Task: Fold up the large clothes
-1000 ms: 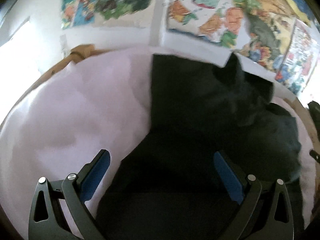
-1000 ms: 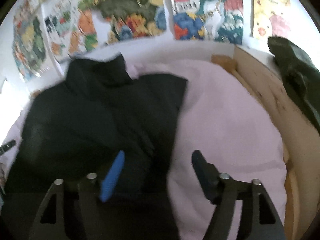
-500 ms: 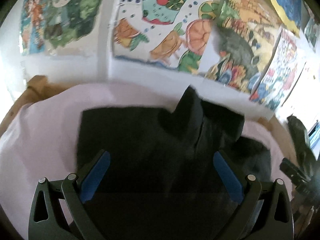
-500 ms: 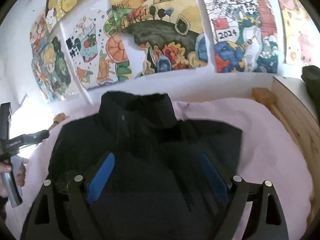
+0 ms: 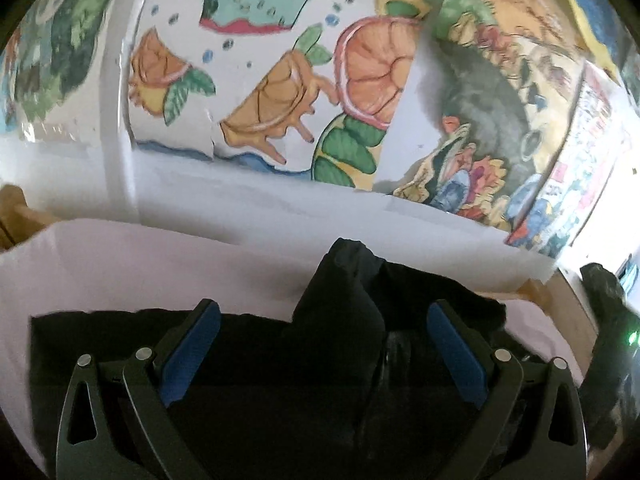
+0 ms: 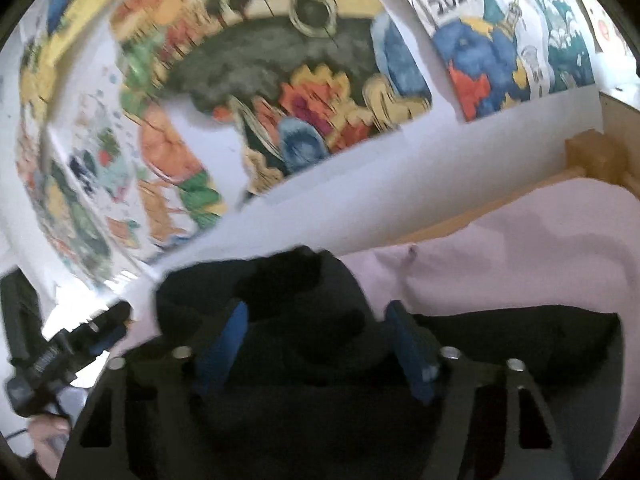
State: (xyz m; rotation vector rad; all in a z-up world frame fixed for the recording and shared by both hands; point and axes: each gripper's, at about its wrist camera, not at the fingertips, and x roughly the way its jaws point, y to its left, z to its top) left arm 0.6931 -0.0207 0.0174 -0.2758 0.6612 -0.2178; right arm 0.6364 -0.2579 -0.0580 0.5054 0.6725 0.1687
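While both claws reach in over the bed, a black jacket (image 5: pixel 256 364) lies spread across the pale pink sheet (image 5: pixel 132 264), its raised collar (image 5: pixel 348 276) pointing toward the wall. The left claw (image 5: pixel 323 344) hangs low over the garment near the collar with its blue pads (image 5: pixel 192 348) set wide apart; dark cloth fills the gap beneath them, yet neither pad presses on it, so it grips nothing. From the other side, the right claw (image 6: pixel 318 344) sits over the same collar end of the jacket (image 6: pixel 520 332). Its jaws are closing, narrower than the left pair, and the bunched collar (image 6: pixel 304 288) bulges up between the blue pads (image 6: pixel 412 352). The blur makes it hard to be sure, but the pads look short of pinching the fabric. A strip of sheet (image 6: pixel 500 256) shows bare beyond the jacket toward the wooden bed frame (image 6: pixel 592 156). Bright children's paintings (image 5: pixel 280 92) cover the white wall behind. At the left edge of the right-hand view the left claw's dark frame (image 6: pixel 68 356) shows, held above a hand (image 6: pixel 48 436).
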